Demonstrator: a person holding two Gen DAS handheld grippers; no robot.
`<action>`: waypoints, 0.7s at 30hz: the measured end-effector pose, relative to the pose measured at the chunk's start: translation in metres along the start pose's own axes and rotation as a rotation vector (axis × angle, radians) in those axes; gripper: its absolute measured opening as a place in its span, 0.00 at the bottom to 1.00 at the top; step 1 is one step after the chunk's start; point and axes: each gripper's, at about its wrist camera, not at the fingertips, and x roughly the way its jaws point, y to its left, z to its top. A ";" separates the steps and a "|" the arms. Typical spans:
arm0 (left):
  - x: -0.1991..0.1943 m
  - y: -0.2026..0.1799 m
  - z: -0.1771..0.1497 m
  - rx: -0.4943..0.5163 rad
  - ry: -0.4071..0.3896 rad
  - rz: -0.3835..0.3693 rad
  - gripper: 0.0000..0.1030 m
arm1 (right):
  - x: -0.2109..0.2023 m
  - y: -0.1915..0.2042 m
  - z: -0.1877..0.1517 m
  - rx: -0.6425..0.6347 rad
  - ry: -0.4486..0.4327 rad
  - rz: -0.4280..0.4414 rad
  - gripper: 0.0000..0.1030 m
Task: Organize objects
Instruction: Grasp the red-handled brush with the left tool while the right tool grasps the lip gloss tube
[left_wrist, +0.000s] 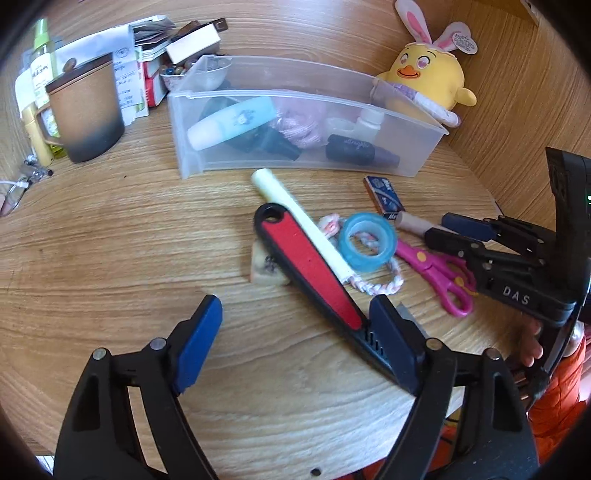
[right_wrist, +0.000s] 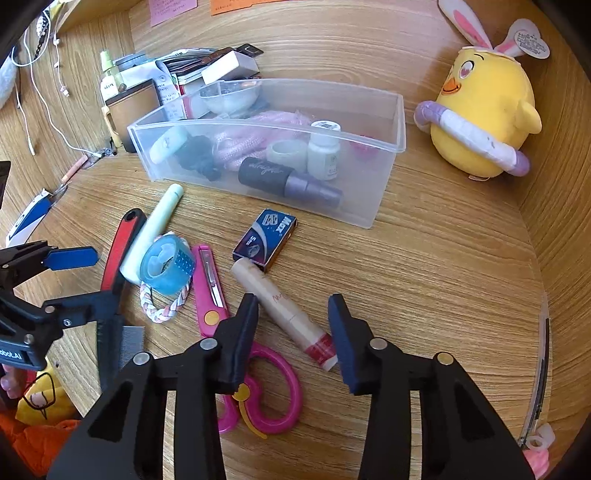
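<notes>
We see the left gripper (left_wrist: 291, 328) spread wide, gripping nothing; its right finger touches the red-and-black comb (left_wrist: 314, 266). The right gripper (right_wrist: 295, 332) is also wide, straddling the beige tube (right_wrist: 284, 314), pink scissors (right_wrist: 221, 314) just left. Beyond: blue tape roll (right_wrist: 168, 264), braided ring (right_wrist: 166, 310), pale stick (right_wrist: 155, 232), staple box (right_wrist: 265, 240). Far: clear bin (right_wrist: 384, 192) holding small items; plush chick (right_wrist: 484, 110) to its right.

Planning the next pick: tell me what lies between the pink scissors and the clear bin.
In the right wrist view, a blue staple box lies between the pink scissors and clear bin, with a beige tube beside it.
</notes>
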 end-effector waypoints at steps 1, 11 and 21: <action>-0.002 0.004 -0.001 -0.008 0.004 0.006 0.79 | 0.000 0.000 -0.001 0.000 0.001 0.001 0.32; -0.006 0.011 -0.004 -0.010 0.018 0.051 0.58 | -0.002 0.003 -0.004 -0.011 -0.004 0.010 0.29; -0.004 -0.010 -0.007 0.129 0.025 0.055 0.17 | 0.001 0.005 -0.003 -0.010 -0.011 0.020 0.14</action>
